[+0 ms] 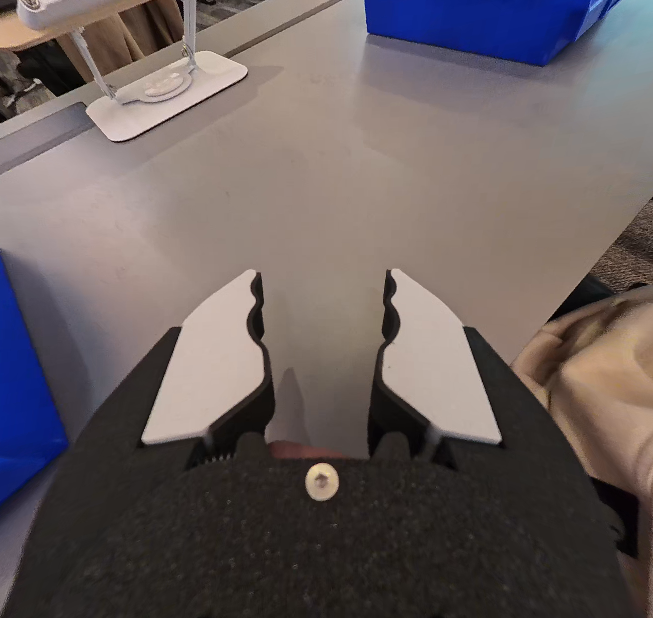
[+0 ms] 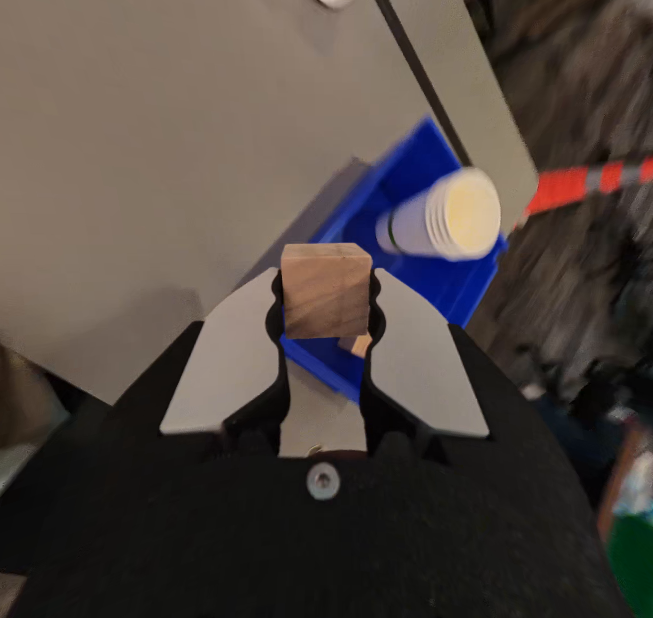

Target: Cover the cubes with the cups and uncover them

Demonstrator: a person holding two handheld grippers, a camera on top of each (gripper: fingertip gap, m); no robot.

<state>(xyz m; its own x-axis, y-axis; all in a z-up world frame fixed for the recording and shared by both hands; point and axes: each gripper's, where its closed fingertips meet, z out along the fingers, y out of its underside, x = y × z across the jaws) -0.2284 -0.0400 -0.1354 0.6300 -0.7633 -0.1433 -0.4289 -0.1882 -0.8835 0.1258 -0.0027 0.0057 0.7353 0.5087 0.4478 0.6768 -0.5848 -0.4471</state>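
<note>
1. a brown wooden cube [image 2: 327,292] is held in the right tongs [image 2: 327,283]. it is pinched from both sides, close to the tips.

2. the cube is held up in the air, above the near end of a blue bin [image 2: 417,283]. the bin sits at the right edge of the grey table [image 2: 159,141].

3. a stack of white paper cups [image 2: 441,216] lies on its side in the far part of that bin. its long way runs from near-left to far-right, with the open mouths turned up toward the camera.

4. a second, lighter cube [image 2: 358,345] can be seen in the bin, just under the held cube. it is mostly hidden by it.

5. the bare table lies to the left of the held cube. that is likely where the cube is to be set down, so that a cup can be put over it later.

6. the right wrist view is blurry, so the tongs seem to be in motion. which way cannot be told.

7. the left tongs [image 1: 324,279] are open with a wide gap, and nothing is held or touched. bare table is seen between them.

8. no cube and no cup are seen near the left tongs. a blue bin [image 1: 477,11] stands far off to the right in that view, and a white stand [image 1: 166,95] far off to the left.

9. the cups and cubes are nearer to the right tongs.
</note>
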